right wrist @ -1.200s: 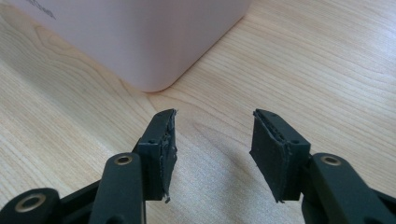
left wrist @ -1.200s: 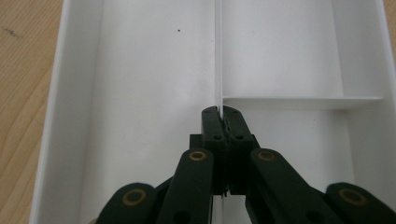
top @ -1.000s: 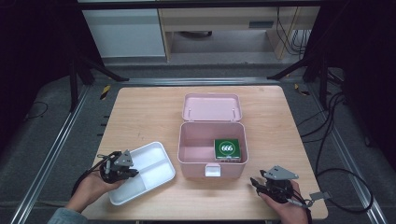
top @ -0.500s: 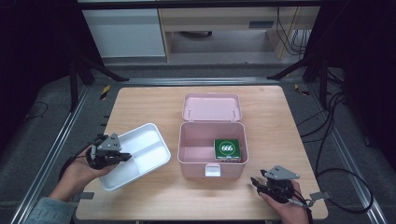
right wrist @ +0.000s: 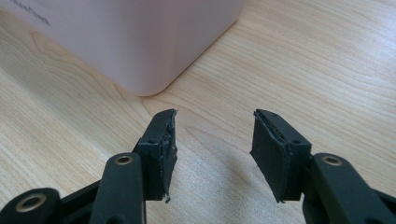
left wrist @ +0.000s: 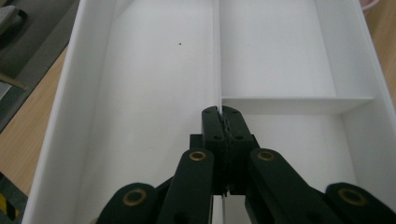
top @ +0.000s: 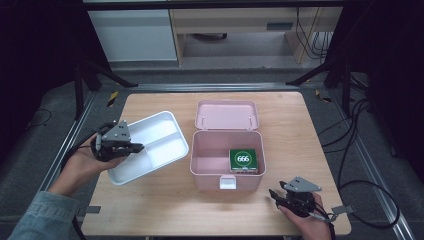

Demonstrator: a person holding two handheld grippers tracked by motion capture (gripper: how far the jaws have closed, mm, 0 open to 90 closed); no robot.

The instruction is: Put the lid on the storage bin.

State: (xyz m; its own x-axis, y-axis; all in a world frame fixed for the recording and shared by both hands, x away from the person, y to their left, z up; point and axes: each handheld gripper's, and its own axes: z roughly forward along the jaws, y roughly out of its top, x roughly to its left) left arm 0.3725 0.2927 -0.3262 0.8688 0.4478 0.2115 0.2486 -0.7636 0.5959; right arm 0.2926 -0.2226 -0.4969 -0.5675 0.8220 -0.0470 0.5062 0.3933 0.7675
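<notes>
Tray: I have the white tray (top: 150, 145) clamped by its inner divider in the left gripper (top: 131, 148); in the left gripper view the jaws are pressed together on that thin wall (left wrist: 217, 70). It sits at centre left of the high view, tilted, its far end higher.
Box: the pink box (top: 227, 165) stands open at frame centre, lid (top: 226, 115) folded back toward the top of the frame. A green pack (top: 243, 159) lies in its lower right corner.
Right tool: my right gripper (top: 276, 196) rests low at the lower right of the high view, jaws apart with nothing between them; its own view shows bare table (right wrist: 303, 60) and the box corner (right wrist: 140, 60) just ahead.
Done: I judge the tray is picked up and off the table.
Left: setting the tray into the box, as I read it; the pack lies in the compartment the tray would cover, and lid closing follows.
Edges: the tray's near corner hangs close to the table's left edge (top: 107, 150); its right rim is just beside the box's left wall.
Room: open table above the tray at upper left and along the bottom of the frame. The upright lid limits approach from behind; coming in from above looks clearest to me.
</notes>
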